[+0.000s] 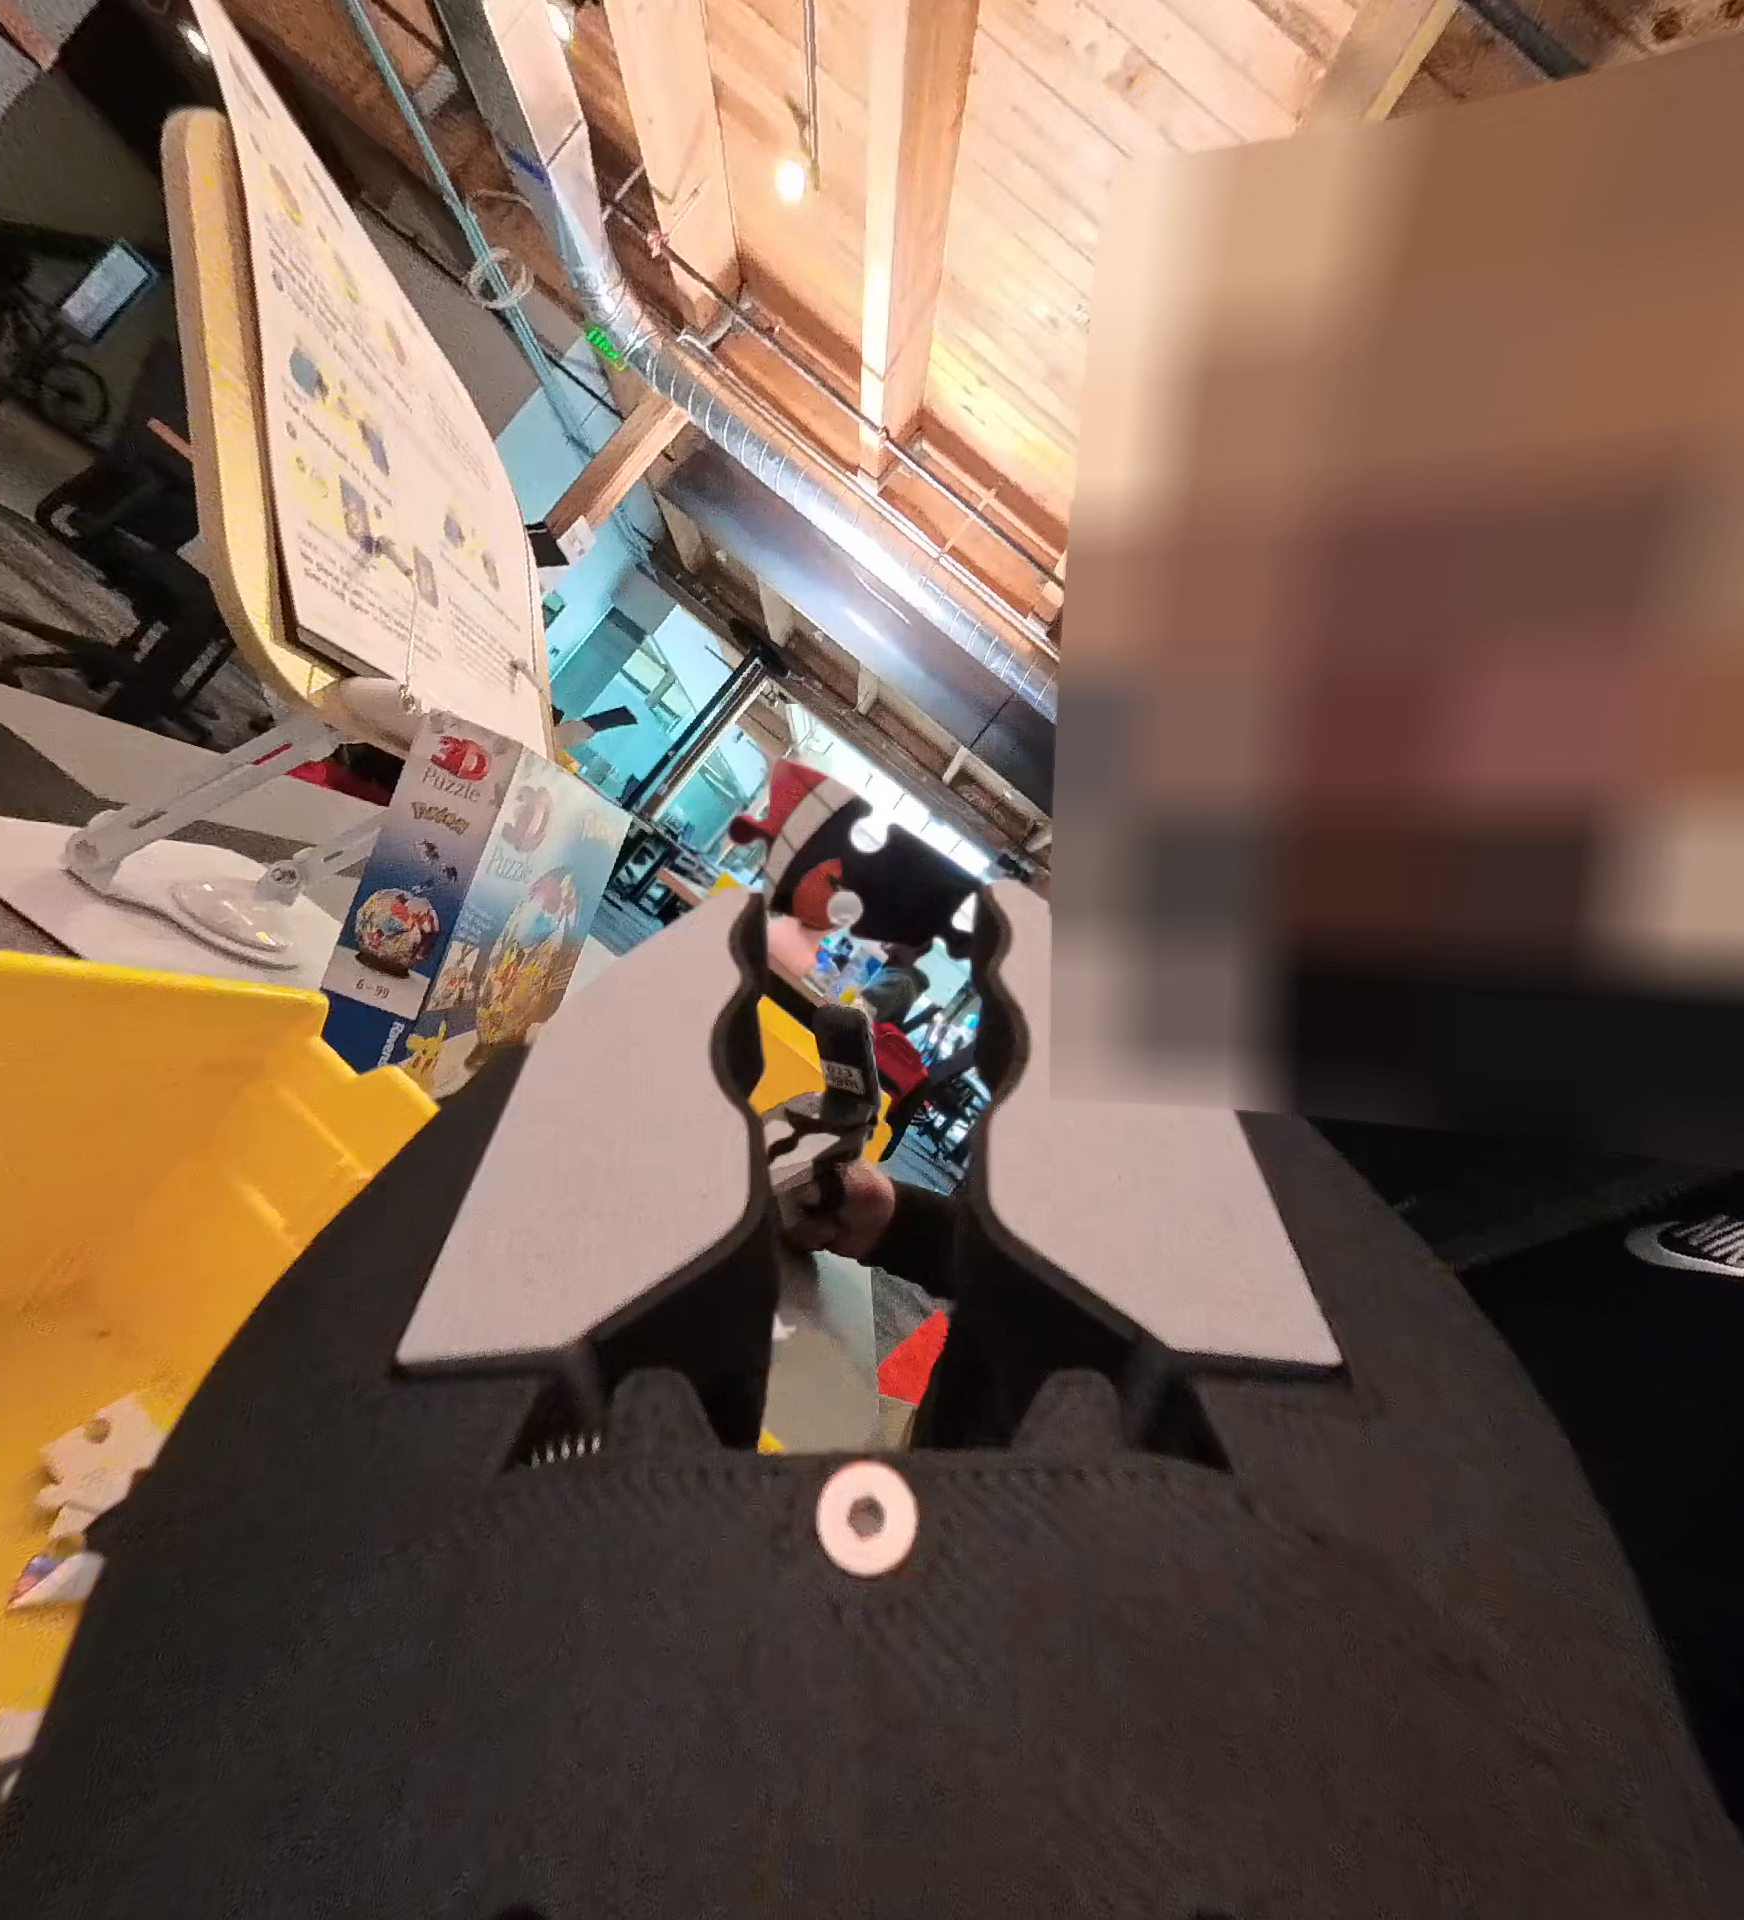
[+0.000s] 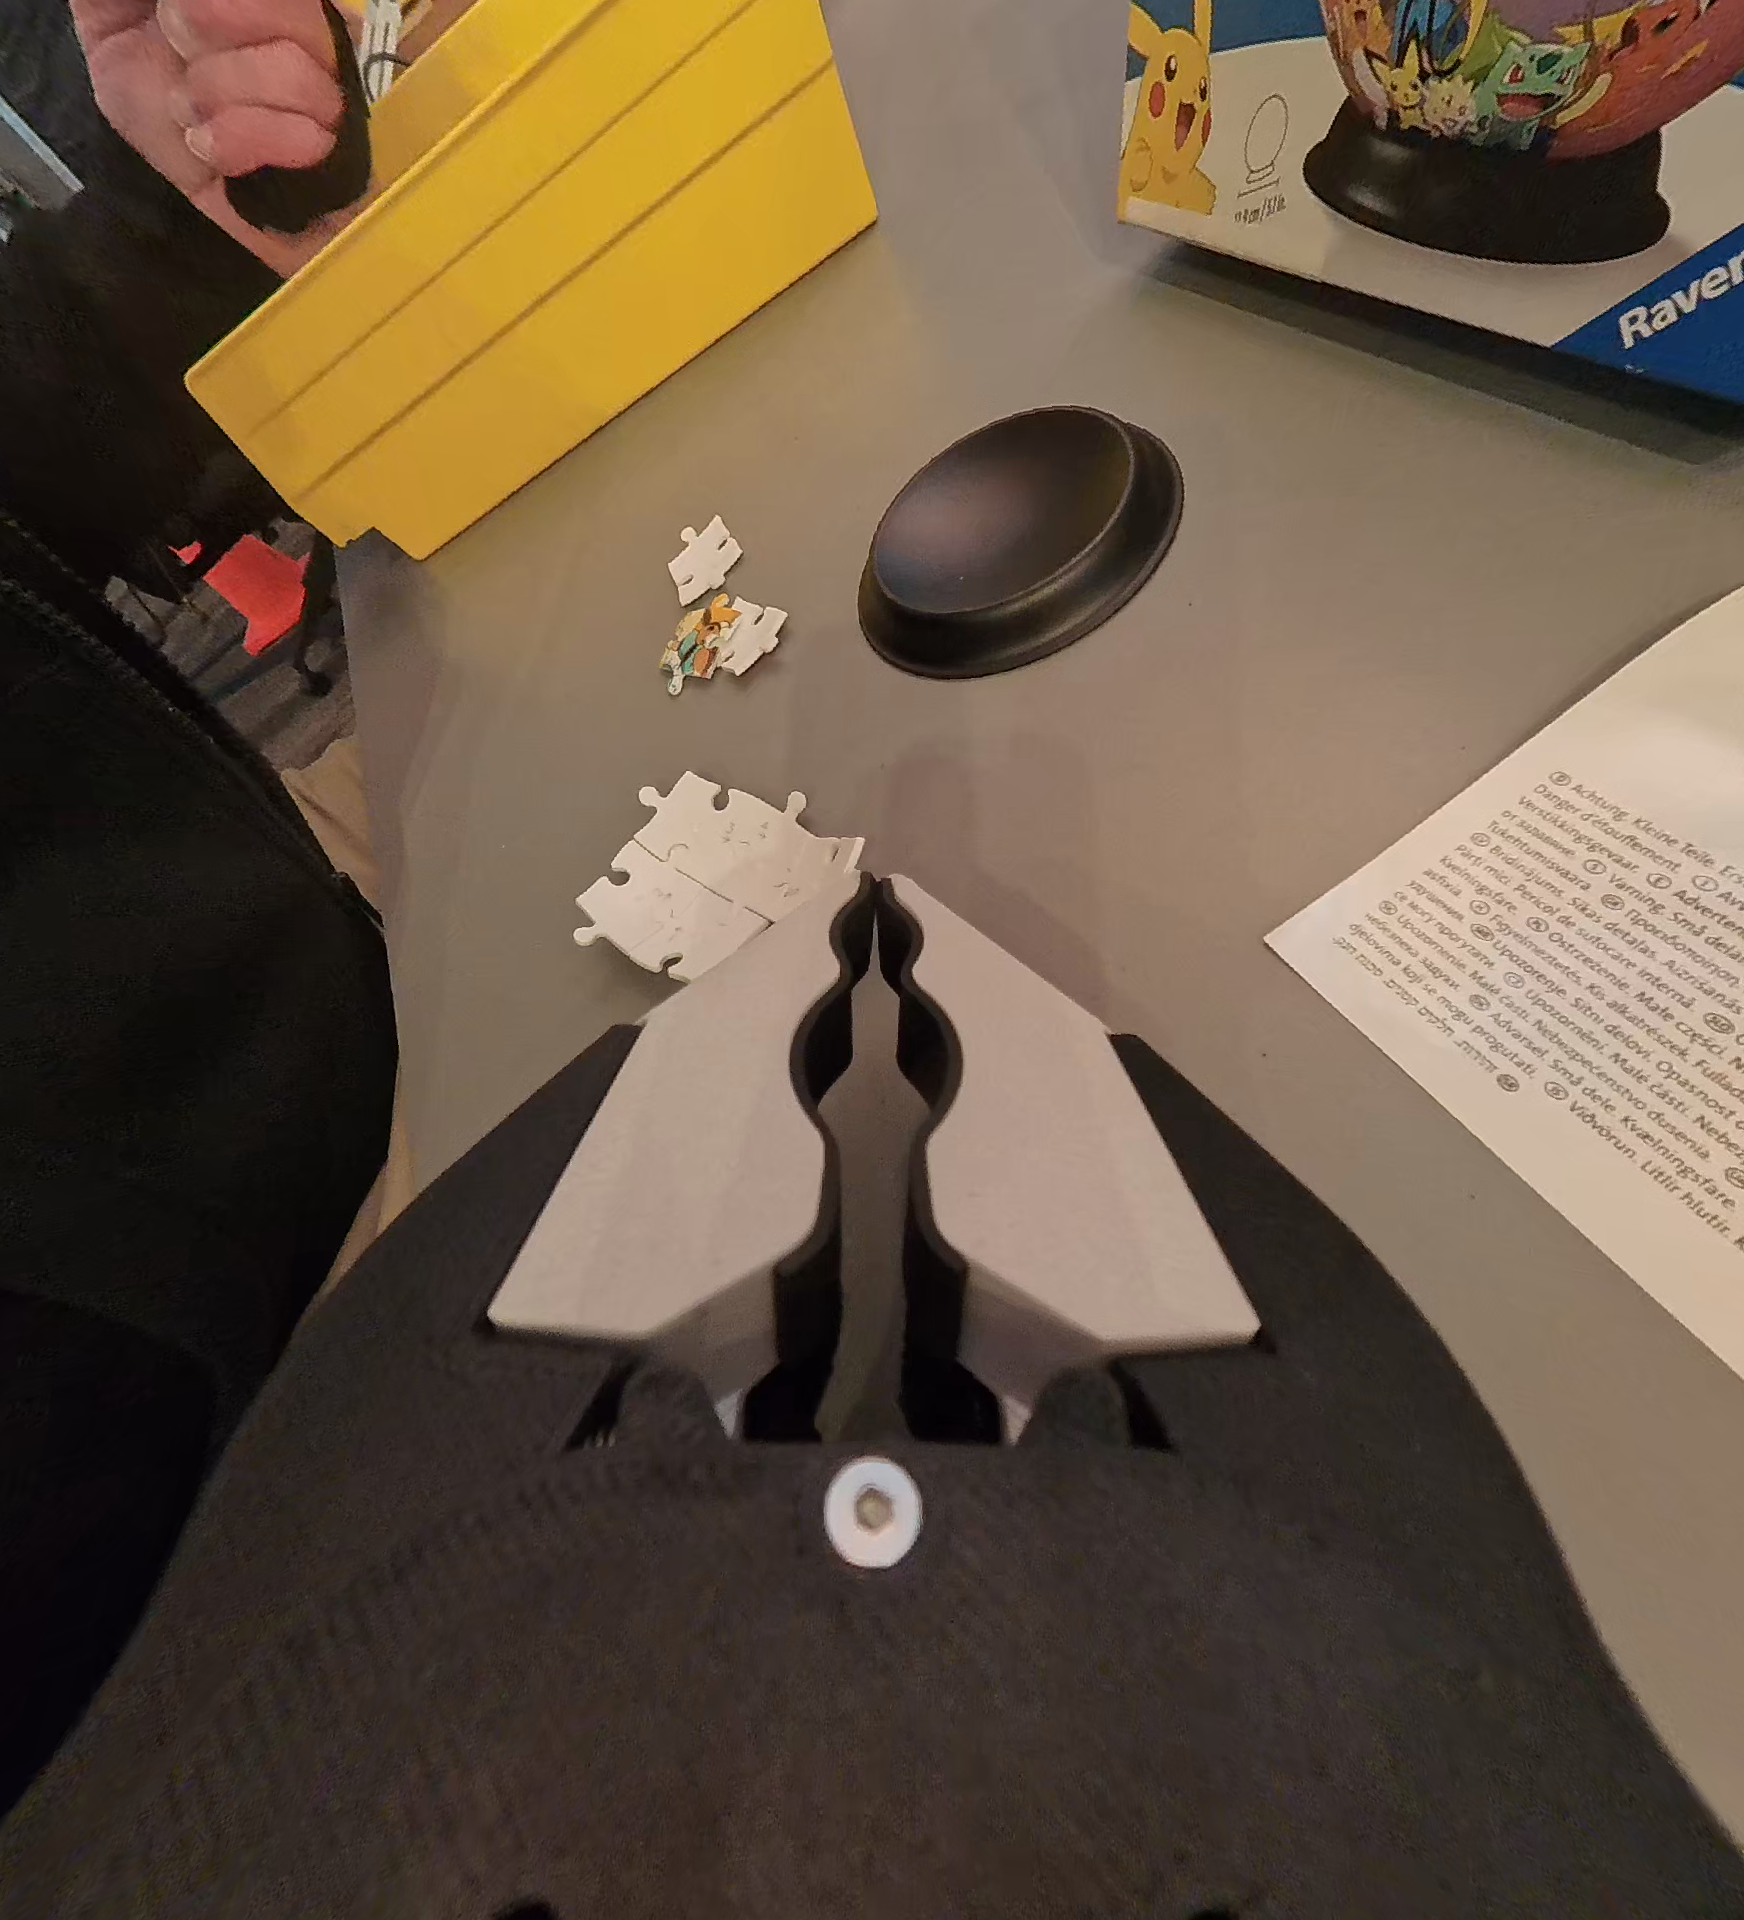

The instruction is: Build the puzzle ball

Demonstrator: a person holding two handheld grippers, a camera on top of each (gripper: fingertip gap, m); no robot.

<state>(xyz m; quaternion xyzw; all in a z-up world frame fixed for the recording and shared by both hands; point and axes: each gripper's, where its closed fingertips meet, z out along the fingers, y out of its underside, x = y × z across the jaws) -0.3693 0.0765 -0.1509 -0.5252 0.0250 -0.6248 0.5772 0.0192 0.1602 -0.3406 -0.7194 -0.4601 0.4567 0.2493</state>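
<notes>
My left gripper [image 1: 873, 894] is tilted up toward the ceiling and is shut on a red, black and white puzzle piece [image 1: 847, 862] held at its fingertips. My right gripper [image 2: 873, 883] is shut just above the grey table [image 2: 1055, 831]. Its tips are at the right edge of a cluster of joined white face-down pieces [image 2: 712, 883]. I cannot tell whether the cluster's edge is pinched. The black round ball stand [image 2: 1019, 540] sits beyond it. Two loose pieces, one white [image 2: 707, 556] and one coloured [image 2: 717, 639], lie left of the stand.
A yellow bin [image 2: 556, 260] stands at the back left and holds several loose pieces [image 1: 99, 1455]. The puzzle box [image 2: 1470, 208] is at the back right and a printed sheet [image 2: 1574, 987] lies on the right. An instruction sheet [image 1: 380, 416] rests on a white stand. A hand [image 2: 224, 94] is at the top left. My right fingertips sit around 45 cm from my left ones.
</notes>
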